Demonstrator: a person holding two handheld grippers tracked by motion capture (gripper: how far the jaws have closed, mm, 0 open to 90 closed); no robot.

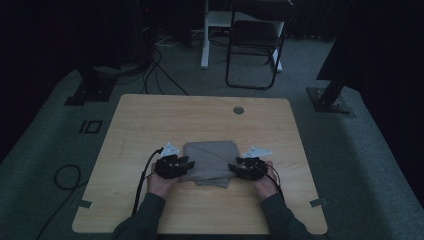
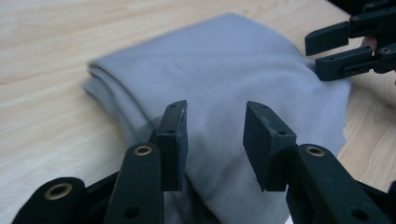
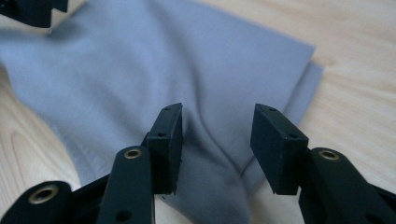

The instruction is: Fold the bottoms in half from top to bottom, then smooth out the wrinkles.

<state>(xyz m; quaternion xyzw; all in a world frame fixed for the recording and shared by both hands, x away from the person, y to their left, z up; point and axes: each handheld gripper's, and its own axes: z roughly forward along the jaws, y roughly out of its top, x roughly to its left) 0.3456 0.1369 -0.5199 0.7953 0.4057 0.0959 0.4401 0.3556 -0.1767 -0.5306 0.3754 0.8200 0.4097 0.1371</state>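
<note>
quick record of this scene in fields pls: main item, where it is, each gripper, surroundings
main item: folded grey cloth, several layers
place: near middle of wooden table
left gripper: at the cloth's left edge, jaws apart, cloth seen between them, not pinched
right gripper: at the cloth's right edge, jaws apart, not pinched
surroundings: folding chair beyond the table, cables on the floor

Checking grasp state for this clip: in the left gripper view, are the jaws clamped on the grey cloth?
No: the left gripper stands open, a clear gap between its pads above the folded grey cloth.

Parted tongs [image 3: 215, 147] over (folded) grey cloth [image 3: 154, 74]
</note>
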